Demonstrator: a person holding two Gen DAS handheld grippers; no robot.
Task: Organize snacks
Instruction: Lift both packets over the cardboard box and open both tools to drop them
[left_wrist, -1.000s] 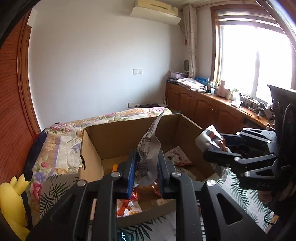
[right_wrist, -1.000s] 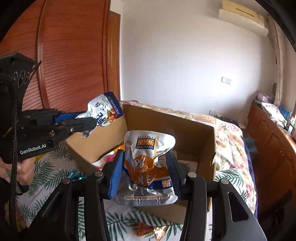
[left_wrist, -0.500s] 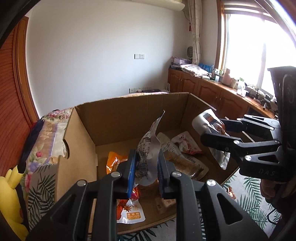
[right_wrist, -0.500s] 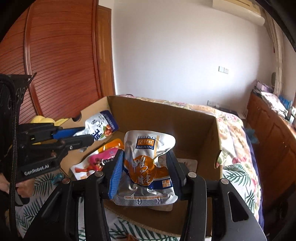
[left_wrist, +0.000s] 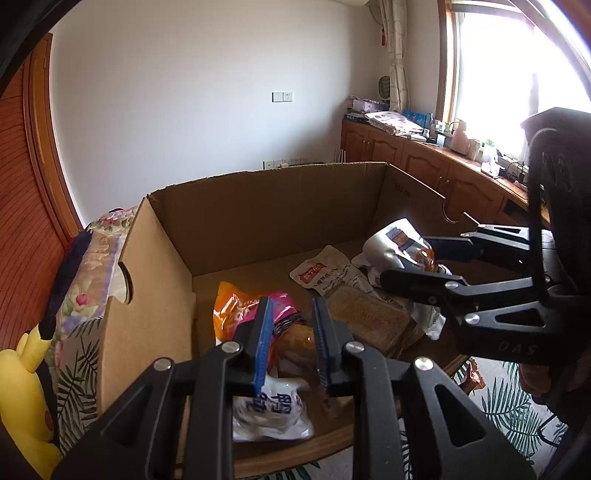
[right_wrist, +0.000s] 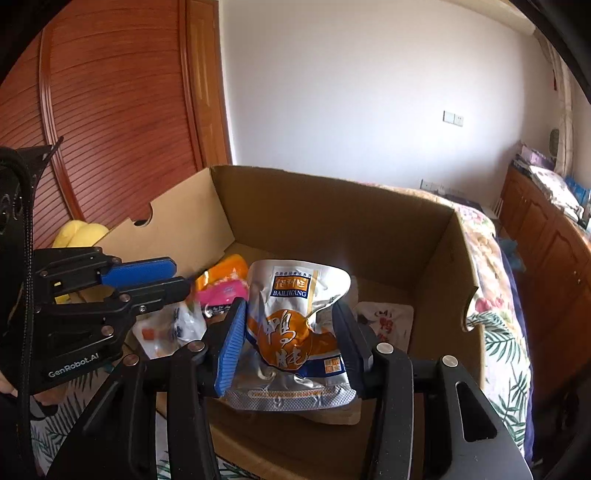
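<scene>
An open cardboard box (left_wrist: 277, 206) holds several snack packets. My left gripper (left_wrist: 291, 306) hangs over the box's near left part. Its jaws are opening and nothing is between them. A white and blue packet (left_wrist: 271, 410) lies on the box floor just below it. My right gripper (right_wrist: 290, 310) is shut on a silver and orange pouch (right_wrist: 291, 295), held upright over the box's near right side. In the left wrist view the right gripper (left_wrist: 404, 258) and its pouch (left_wrist: 391, 243) reach in from the right. In the right wrist view the left gripper (right_wrist: 173, 275) reaches in from the left.
In the box lie an orange and pink packet (left_wrist: 240, 302), a white packet (left_wrist: 321, 269) and a brown packet (left_wrist: 369, 321). The box rests on a leaf-patterned cloth (left_wrist: 509, 406). A yellow plush toy (left_wrist: 22, 387) sits at its left. Wooden cabinets (left_wrist: 424, 166) line the window wall.
The left gripper has let go of the white and blue packet, which now lies in the box. Both grippers have come lower over the box. The right one still holds its pouch.
</scene>
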